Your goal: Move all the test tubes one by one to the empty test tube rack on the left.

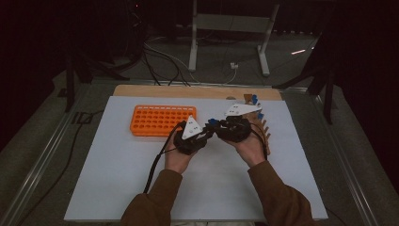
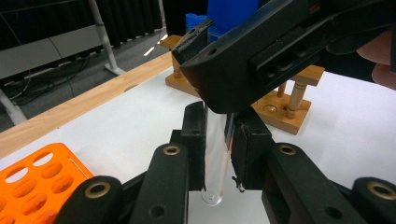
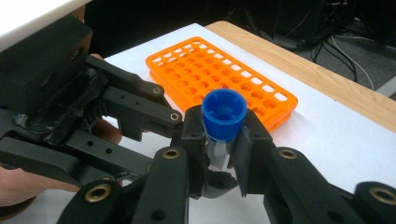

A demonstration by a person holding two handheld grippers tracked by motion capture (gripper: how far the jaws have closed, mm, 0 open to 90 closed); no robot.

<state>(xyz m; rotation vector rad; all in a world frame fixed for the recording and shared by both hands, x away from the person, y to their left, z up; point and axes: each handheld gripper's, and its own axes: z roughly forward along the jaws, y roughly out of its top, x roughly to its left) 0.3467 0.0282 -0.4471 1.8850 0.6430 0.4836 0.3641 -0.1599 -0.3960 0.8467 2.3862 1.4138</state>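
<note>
1. Person's forearms in brown sleeves [image 1: 155,202] come in at the near edge of the white mat [image 1: 117,183] on the counter.
2. Left gripper [image 2: 218,140]: fingers closed on the clear body of a test tube [image 2: 215,154]. Pads press it from both sides; the tube's rounded bottom pokes out below them.
3. Right gripper [image 3: 223,140]: fingers closed on the same tube just under its blue cap [image 3: 224,114]. Cap sits clear above the finger pads.
4. In the high view the two grippers meet nose to nose above the middle of the mat, left gripper [image 1: 190,136] and right gripper [image 1: 233,128] touching or nearly so. Tube itself is too small to make out there.
5. Tube is held off the mat between the two grippers, not in any rack.
6. Orange tube rack [image 1: 161,120] lies flat on the mat just beyond and left of the left gripper; the wells in view look empty.
7. Wooden peg rack [image 2: 280,105] stands behind the right gripper, toward the far right of the mat, with blue-capped items [image 1: 254,100] at its far end.
8. Wooden counter edge [image 1: 188,90] shows past the mat's far side.
</note>
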